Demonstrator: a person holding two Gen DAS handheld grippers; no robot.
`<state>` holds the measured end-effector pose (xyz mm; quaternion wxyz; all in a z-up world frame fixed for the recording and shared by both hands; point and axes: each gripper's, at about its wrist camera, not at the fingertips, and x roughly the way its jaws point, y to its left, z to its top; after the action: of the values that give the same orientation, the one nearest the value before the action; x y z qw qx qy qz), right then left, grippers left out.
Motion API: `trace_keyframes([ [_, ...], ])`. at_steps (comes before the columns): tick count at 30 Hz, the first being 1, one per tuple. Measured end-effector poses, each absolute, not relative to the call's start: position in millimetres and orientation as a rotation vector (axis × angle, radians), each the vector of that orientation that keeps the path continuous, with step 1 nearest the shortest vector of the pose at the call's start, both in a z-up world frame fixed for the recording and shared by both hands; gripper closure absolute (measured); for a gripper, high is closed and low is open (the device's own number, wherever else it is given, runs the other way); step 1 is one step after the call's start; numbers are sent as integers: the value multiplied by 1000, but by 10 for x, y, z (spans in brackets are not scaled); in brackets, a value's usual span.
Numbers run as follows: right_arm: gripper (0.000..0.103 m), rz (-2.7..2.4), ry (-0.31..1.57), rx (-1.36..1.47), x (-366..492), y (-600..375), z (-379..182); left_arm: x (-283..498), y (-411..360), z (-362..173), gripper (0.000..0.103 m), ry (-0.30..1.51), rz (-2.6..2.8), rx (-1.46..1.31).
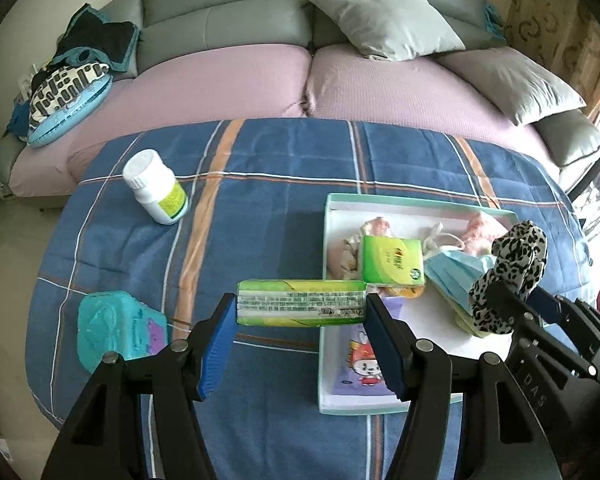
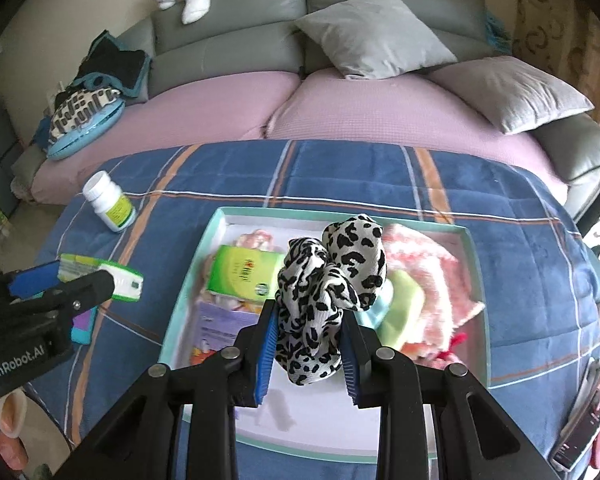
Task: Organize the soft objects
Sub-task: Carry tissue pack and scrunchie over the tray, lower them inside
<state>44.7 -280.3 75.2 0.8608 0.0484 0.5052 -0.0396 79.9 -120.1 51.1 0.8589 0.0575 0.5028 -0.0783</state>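
Nearest, right gripper [image 2: 309, 350] pinching leopard-print scrunchie [image 2: 332, 272] above near end of tray [image 2: 188, 300]; best lowered onto bare white floor before letting go. Left gripper [image 1: 301, 322] clamped on green tissue pack [image 1: 302, 303] just left of tray. Farther left, white pill bottle [image 1: 156, 186] on blue blanket [image 1: 260, 168].

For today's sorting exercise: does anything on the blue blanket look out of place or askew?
The white pill bottle lies tipped on the blanket, well left of the box. It is hard, not soft, so it looks out of place.
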Motion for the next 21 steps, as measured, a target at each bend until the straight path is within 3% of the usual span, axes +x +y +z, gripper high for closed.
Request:
trace_keyframes([
  [21, 71, -196, 1054, 205, 202, -3461, 700, 647, -1878, 190, 38, 1140, -307, 218],
])
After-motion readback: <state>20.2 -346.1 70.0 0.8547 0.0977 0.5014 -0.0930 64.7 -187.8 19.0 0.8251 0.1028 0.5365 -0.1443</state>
